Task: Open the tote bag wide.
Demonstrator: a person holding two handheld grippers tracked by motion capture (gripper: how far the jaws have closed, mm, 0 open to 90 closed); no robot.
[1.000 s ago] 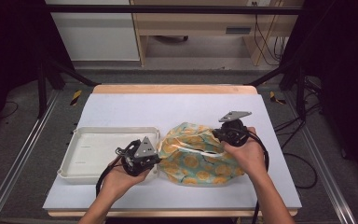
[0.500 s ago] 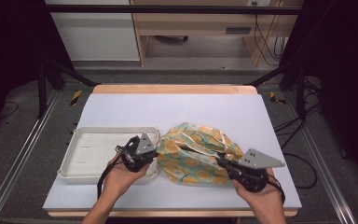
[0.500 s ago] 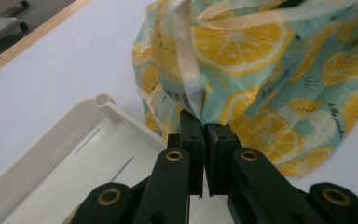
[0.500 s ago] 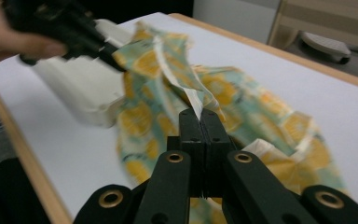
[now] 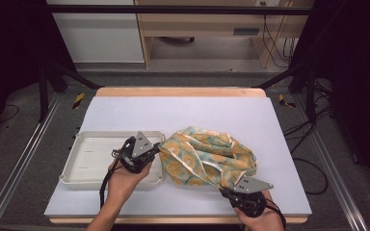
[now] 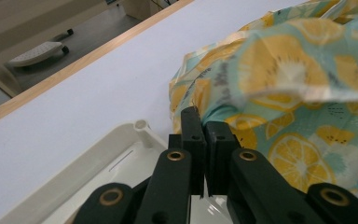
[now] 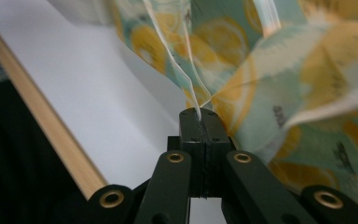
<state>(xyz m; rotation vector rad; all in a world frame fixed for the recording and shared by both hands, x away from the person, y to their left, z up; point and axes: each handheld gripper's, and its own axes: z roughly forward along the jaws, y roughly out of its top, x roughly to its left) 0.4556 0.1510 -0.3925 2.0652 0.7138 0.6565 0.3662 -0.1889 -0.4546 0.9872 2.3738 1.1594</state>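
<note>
On the white table (image 5: pixel 125 110), the lemon-print cloth (image 5: pixel 207 156) lies bunched just right of the tray (image 5: pixel 84 161). Your left gripper (image 5: pixel 155 150) pinches its left edge over the tray's corner; your right gripper (image 5: pixel 224 191) is clamped on its near edge.

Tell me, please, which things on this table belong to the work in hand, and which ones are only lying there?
In use:
- crumpled lemon-print cloth, teal and yellow, with white edging
- left gripper, jaws shut on the cloth's edge
- right gripper, jaws shut on the cloth's white edging

Lying about:
- shallow cream plastic tray, beside the cloth
- white table surface
</note>
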